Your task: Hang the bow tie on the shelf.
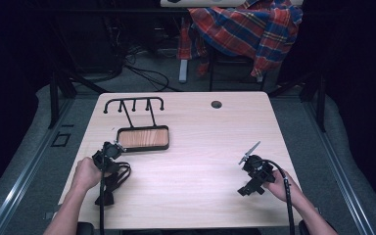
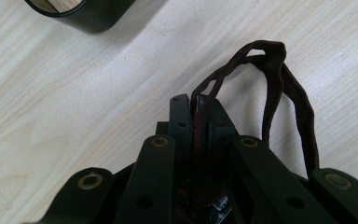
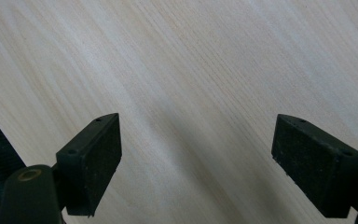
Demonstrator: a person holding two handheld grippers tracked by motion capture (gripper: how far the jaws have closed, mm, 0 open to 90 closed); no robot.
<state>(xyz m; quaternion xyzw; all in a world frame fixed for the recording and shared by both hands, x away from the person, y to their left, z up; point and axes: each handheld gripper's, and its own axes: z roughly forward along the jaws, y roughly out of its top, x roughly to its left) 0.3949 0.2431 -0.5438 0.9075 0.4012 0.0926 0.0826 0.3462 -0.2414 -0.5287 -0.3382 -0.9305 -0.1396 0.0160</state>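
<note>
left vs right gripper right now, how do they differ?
The left gripper has its jaws shut on a dark reddish-brown cord; the right gripper has its jaws wide apart over bare light wood table. In the high view the left sits beside the black-framed wooden rack base, the right farther off. Both are black and hand-held.

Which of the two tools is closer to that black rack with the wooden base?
The left tool, gripping a dark strap, sits just beside the rack's near left corner. The right tool is open, far across the table.
</note>
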